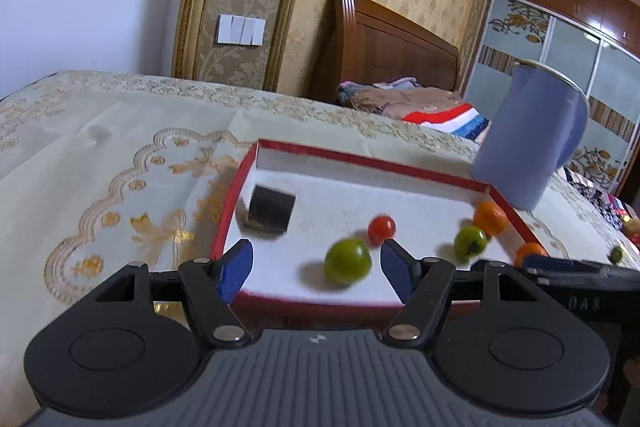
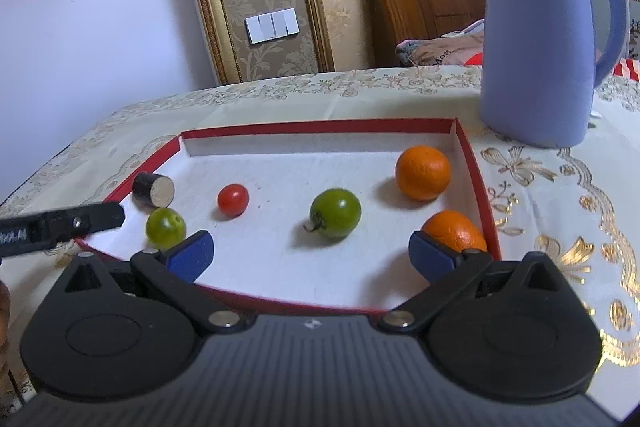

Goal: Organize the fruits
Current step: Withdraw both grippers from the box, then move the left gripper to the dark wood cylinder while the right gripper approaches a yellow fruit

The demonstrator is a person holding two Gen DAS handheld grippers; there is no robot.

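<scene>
From my left camera I see the left tongs (image 1: pixel 316 267) spread, their blue pads clear of everything; a green fruit (image 1: pixel 347 261) lies blurred on the white floor of the red-rimmed tray (image 1: pixel 360 161) between the pads, touched by neither. At one o'clock of that fruit sits a small red tomato (image 1: pixel 381 229). Further out, toward three o'clock, a second green fruit (image 1: pixel 470 243) rests just beside an orange (image 1: pixel 490 218) in the tray's far right corner, and another orange (image 1: pixel 530 252) peeks from behind a black bar of the other tool. A black cylinder (image 1: pixel 271 212) lies on its side at ten o'clock, near the tray's left wall.

From my right camera, the right tongs (image 2: pixel 312 254) are spread wide with nothing between the pads. The nearer orange (image 2: pixel 454 230) sits just behind the right pad (image 2: pixel 433 254); whether they touch, I cannot tell.

A lilac kettle (image 2: pixel 540 43) stands upright on the desk (image 2: pixel 560 195), outside the tray at about two o'clock of it, on a cream cloth with gold embroidery.
</scene>
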